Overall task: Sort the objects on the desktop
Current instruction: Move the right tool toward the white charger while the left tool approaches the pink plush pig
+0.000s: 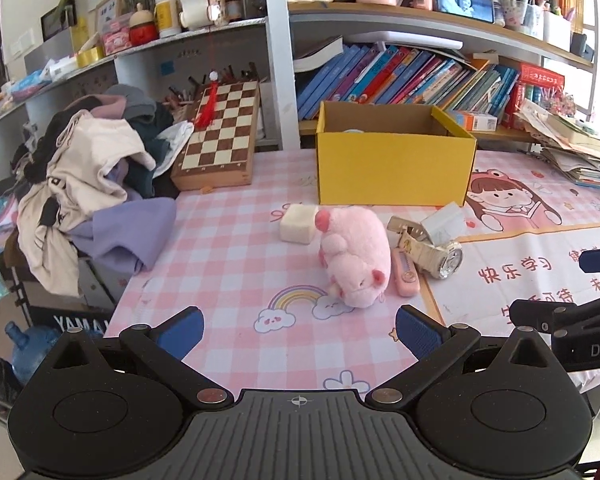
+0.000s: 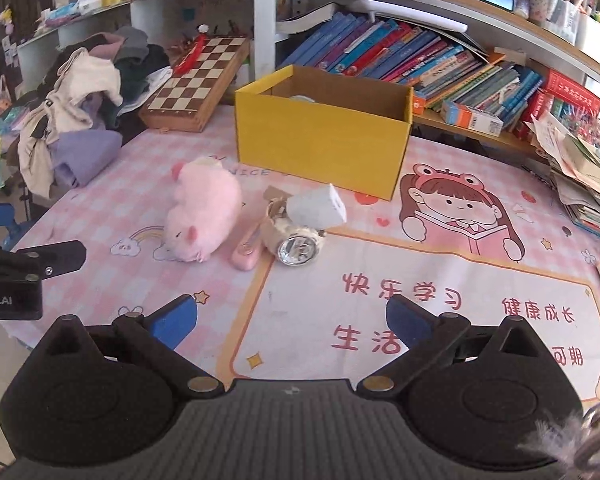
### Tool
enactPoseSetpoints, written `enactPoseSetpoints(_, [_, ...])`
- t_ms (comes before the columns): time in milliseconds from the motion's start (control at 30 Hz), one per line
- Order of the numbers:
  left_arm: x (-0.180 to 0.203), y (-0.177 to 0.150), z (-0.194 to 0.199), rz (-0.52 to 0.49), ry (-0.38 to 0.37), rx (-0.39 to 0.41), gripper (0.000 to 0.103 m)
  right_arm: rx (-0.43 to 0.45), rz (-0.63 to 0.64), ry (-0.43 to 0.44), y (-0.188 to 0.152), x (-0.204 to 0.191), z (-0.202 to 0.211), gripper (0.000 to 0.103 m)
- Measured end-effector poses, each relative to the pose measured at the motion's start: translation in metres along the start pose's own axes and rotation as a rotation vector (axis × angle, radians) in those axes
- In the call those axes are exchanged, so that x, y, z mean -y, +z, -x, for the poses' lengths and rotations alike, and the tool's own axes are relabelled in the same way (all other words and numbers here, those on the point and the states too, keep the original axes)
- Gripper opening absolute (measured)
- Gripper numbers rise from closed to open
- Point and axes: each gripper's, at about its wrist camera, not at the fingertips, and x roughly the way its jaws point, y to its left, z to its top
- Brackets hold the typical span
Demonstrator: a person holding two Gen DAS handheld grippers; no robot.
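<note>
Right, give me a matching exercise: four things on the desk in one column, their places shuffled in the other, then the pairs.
Things:
1. plush pig
2. watch
3. yellow box
4. chessboard

Places:
A. leaning at the back left, beside the clothes
B. lying on the rainbow print
C. behind the small items, in front of the books
D. right of the pink case, under a white block

Pairs: 1-B, 2-D, 3-C, 4-A

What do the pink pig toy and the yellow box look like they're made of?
Pink pig toy: soft plush fabric, going by its fuzzy, matte nap. Yellow box: likely cardboard with a smooth yellow outer coating; the bare brown inside and thin folded walls suggest it.
</note>
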Motion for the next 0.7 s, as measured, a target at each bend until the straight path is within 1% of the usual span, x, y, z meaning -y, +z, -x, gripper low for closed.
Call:
enactPoseSetpoints(267, [0.008,-0.001,-0.005,-0.049,-0.002,-0.008,0.103,-0.005,0.007,0.004,0.004,0.001,-0.004,0.103])
enactPoseSetpoints(467, [0.015,-0.002,-0.014,-0.079,-0.010,-0.036,0.103,-0.031,0.002,0.012,0.007,0.003,-0.011,0.103])
enactPoseSetpoints(700, [0.016,0.002,-0.022,-0.054,-0.039,-0.039,0.103,-0.037,-0.009,0.002,0.011,0.011,-0.020,0.101])
